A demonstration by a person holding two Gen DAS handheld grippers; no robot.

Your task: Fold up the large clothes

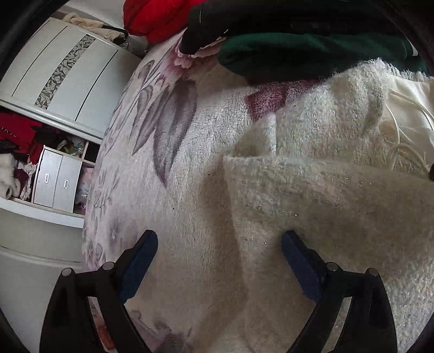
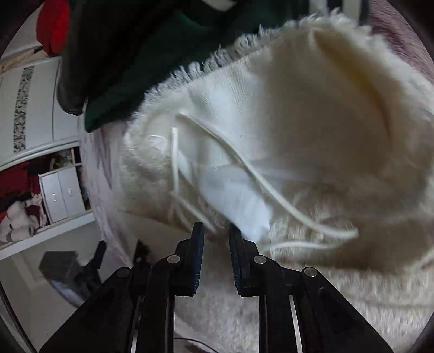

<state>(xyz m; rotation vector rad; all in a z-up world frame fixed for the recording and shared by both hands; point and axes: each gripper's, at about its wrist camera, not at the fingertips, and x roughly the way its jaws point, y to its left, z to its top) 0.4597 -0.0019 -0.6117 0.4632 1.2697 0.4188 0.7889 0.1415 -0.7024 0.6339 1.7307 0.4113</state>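
The cream garment (image 1: 325, 195), a fuzzy knit with a smooth lining and thin cords (image 2: 244, 168), lies on the bed over a floral blanket (image 1: 162, 130). In the left wrist view a folded edge of it runs across the middle, and one flap lies over another. The left hand-held gripper (image 1: 219, 244) hovers with its jaws spread wide, one blue finger over the blanket and the other over the garment, gripping nothing. In the right wrist view the right hand-held gripper (image 2: 216, 230) has its jaws drawn close together, with a narrow gap left, at the garment's edge by a white label (image 2: 238, 206); whether cloth is pinched between them cannot be told from the blurred picture. A dark green garment (image 1: 312, 57) lies just beyond the cream one, with a black one (image 1: 244, 19) and a red one (image 1: 154, 19) behind it. An open wardrobe (image 1: 62, 81) with drawers (image 1: 57, 184) stands beside the bed.
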